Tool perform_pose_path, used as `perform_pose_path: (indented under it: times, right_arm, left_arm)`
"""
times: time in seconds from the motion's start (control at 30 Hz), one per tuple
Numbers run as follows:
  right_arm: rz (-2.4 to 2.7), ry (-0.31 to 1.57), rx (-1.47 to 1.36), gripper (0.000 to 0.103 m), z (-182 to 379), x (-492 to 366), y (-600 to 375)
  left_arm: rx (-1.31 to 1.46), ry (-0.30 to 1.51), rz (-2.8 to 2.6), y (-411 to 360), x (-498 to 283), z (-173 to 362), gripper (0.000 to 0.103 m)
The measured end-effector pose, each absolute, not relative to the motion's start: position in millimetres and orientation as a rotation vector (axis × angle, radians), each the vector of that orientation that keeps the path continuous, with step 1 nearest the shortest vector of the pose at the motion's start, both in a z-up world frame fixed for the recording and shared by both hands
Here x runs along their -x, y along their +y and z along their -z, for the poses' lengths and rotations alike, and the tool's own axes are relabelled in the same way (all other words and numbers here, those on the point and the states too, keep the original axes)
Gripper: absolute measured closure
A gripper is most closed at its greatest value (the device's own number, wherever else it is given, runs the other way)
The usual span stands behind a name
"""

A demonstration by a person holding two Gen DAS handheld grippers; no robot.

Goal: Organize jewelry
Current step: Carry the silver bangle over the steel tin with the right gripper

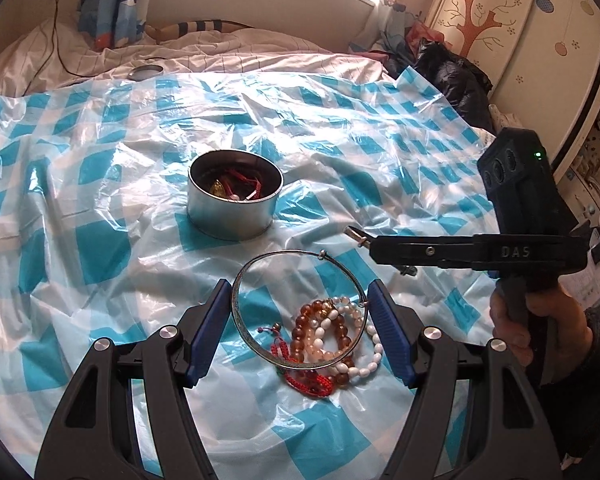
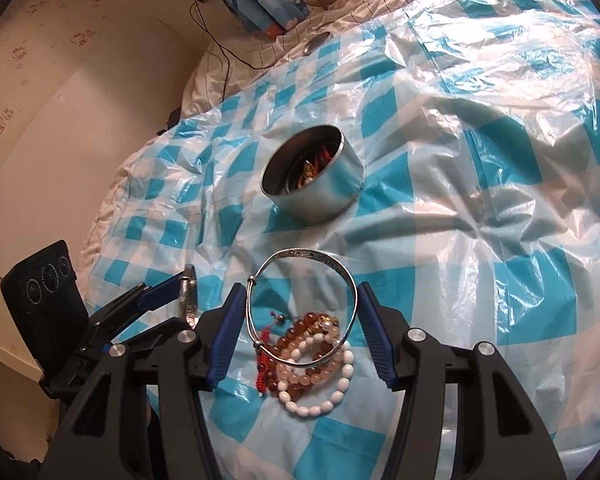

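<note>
My left gripper [image 1: 300,312] is shut on a silver bangle [image 1: 260,344], held between its blue pads above a pile of bead bracelets [image 1: 332,332] and a red cord bracelet [image 1: 312,382]. My right gripper [image 2: 298,316] is shut on a second silver bangle [image 2: 320,258] above the same pile [image 2: 312,356]. A round metal tin [image 1: 234,196] with red and gold jewelry inside stands beyond; it also shows in the right wrist view [image 2: 314,178]. The right gripper shows edge-on in the left wrist view [image 1: 412,250]. The left gripper shows at lower left of the right wrist view [image 2: 168,300].
A crinkled blue-and-white checked plastic sheet [image 1: 100,200] covers the bed. A small round metal lid [image 1: 144,72] lies at its far edge, near a black cable [image 1: 56,40]. A dark bag [image 1: 452,76] and a painted wardrobe [image 1: 520,32] stand at the right.
</note>
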State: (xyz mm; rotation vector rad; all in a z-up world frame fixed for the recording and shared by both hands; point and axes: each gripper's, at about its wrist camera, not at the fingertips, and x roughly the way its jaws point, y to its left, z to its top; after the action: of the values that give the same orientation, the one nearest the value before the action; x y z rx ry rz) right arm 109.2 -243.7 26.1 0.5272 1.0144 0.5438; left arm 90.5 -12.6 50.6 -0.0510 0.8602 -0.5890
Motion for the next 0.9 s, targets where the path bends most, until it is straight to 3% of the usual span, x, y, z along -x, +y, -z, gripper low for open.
perform_pose_path:
  times: [0.9]
  right_arm:
    - [-0.622, 0.931, -0.661, 0.047, -59, -164, -236]
  left_arm:
    - [-0.009, 0.750, 0.453, -27, -130, -69, 0.037]
